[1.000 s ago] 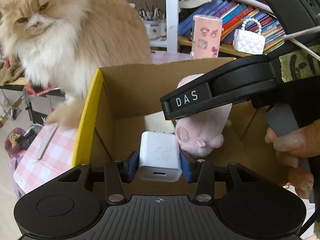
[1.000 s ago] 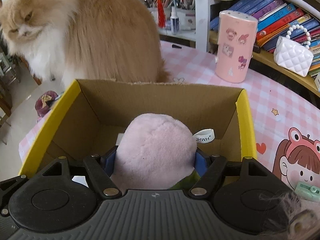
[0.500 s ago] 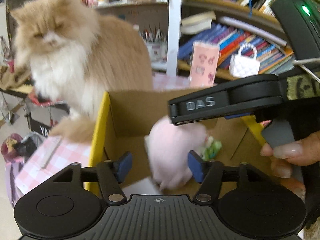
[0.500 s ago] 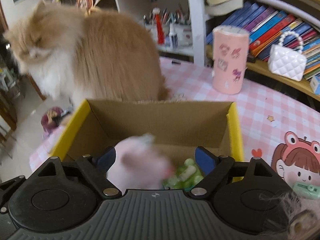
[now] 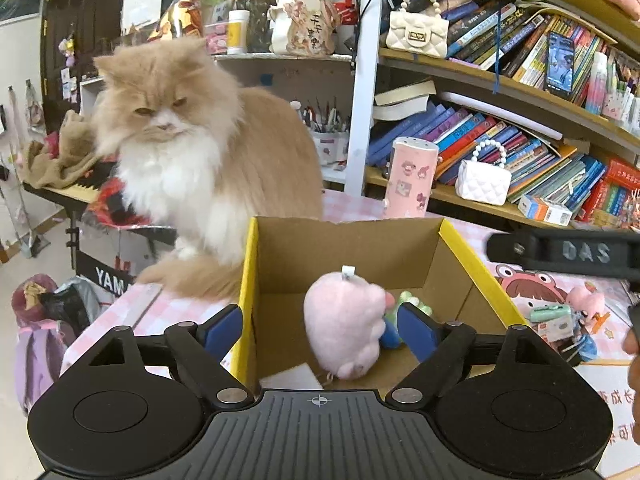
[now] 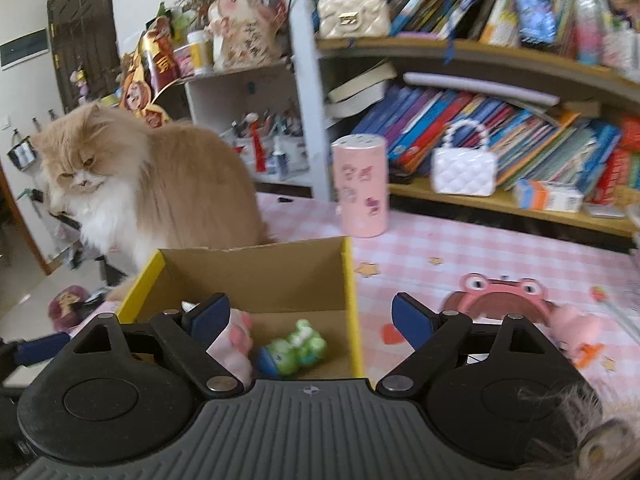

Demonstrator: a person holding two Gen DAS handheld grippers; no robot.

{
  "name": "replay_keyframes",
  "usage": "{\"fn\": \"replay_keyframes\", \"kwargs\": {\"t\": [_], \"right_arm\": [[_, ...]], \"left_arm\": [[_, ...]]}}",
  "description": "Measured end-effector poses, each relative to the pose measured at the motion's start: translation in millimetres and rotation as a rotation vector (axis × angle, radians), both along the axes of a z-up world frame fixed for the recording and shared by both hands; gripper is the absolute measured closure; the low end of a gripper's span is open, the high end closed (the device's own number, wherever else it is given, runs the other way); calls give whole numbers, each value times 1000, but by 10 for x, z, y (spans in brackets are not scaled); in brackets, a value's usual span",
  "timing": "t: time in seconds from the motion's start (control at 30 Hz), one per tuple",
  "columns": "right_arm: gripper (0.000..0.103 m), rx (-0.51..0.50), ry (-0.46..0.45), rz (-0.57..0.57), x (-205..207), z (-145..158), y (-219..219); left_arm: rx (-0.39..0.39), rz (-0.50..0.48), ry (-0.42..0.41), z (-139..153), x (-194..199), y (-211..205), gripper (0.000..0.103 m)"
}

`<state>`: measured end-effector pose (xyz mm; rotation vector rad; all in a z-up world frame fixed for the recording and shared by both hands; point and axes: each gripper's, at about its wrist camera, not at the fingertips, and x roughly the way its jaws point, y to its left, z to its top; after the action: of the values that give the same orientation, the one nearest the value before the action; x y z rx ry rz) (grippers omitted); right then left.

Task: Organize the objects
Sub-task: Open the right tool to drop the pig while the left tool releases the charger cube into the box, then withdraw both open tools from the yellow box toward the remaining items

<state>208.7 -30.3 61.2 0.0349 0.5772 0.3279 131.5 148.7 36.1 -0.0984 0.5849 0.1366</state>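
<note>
Now both grippers hang above the cardboard box (image 5: 348, 248), tilted down toward it, and both stand wide with nothing between the pads. The left gripper (image 5: 320, 326) has its blue pads spread on either side of the box's near left corner, one outside the yellow edge and one over the inside; its jaws have just been opening. The right gripper (image 6: 310, 316) is spread as broadly, its left pad over the box and its right pad over the pink checked tablecloth (image 6: 460, 240); in the left wrist view one of its black fingers, marked DAS, shows at the right edge with part of a hand (image 5: 632, 364) below it.

The pink plush toy (image 5: 346, 330) lies inside the box on its floor, a white tag sticking up from it, and a small green toy (image 6: 296, 348) lies just beside it. A corner of something white (image 5: 290, 376) shows on the box floor at the near edge.

A second ago the left gripper clamped a white charger block and the right one clamped the plush over the box; both are let go now, and the grippers sit higher and further back, so more of the shelves shows. The fluffy ginger cat (image 5: 188, 152) sits behind the box's left side as before
</note>
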Motion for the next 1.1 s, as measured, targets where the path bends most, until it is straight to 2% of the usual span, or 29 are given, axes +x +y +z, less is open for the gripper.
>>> {"fn": "replay_keyframes", "kwargs": {"t": [0.23, 0.63, 1.1], "right_arm": [[15, -44, 16, -68, -517, -213, -126], [15, -119, 88, -77, -1403, -548, -78], [14, -144, 158, -178, -1946, -717, -252]], "left_arm": [[-12, -2, 22, -95, -370, 30, 13], [-26, -52, 127, -350, -971, -73, 9], [-17, -143, 193, -485, -1324, -283, 6]]}}
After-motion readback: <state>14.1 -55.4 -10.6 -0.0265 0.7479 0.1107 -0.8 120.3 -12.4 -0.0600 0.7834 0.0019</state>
